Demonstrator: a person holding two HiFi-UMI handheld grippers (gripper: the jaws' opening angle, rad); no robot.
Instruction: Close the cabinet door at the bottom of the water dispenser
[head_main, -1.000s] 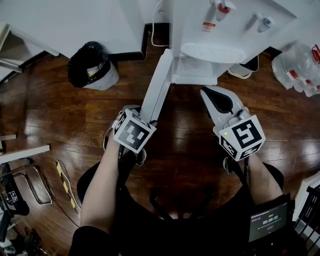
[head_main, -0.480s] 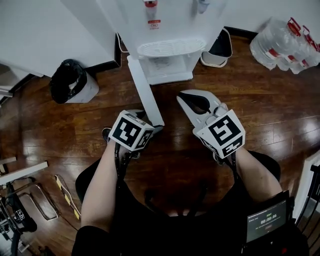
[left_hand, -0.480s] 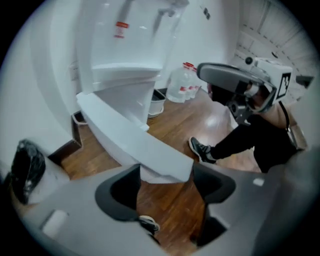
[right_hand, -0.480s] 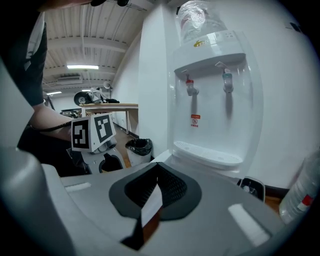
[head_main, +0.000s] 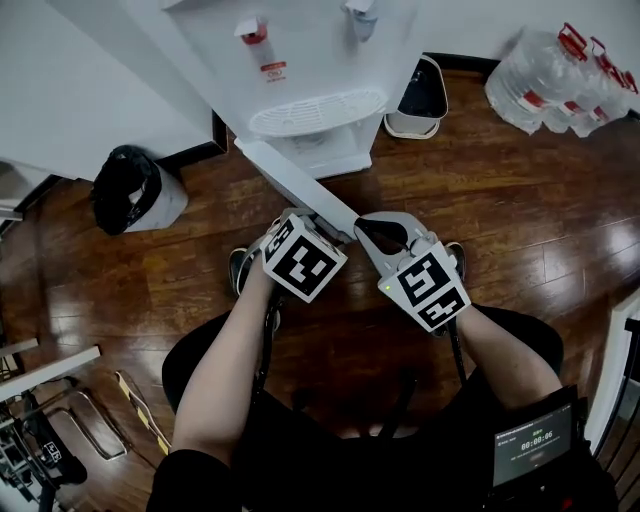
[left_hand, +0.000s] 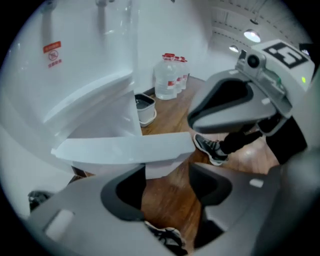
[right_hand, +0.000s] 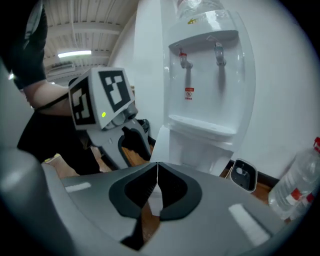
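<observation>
Door (head_main: 298, 183) stands swung wide from the dispenser's (head_main: 310, 120) base, out over the wood floor (head_main: 500, 200). Left tongs (left_hand: 167, 175) sit at its free edge, spread but just narrowing, the edge lying across their tips, unpinched. Right tongs (right_hand: 158, 172) are clenched on nothing, just beside that edge.

The head view is dim, its corners darkened; the floor (head_main: 520, 200) gleams with soft reflections. Both gripper views bulge like a fisheye inside black round edges. A ceiling light (right_hand: 75, 53) glares in the right one; near parts blur
</observation>
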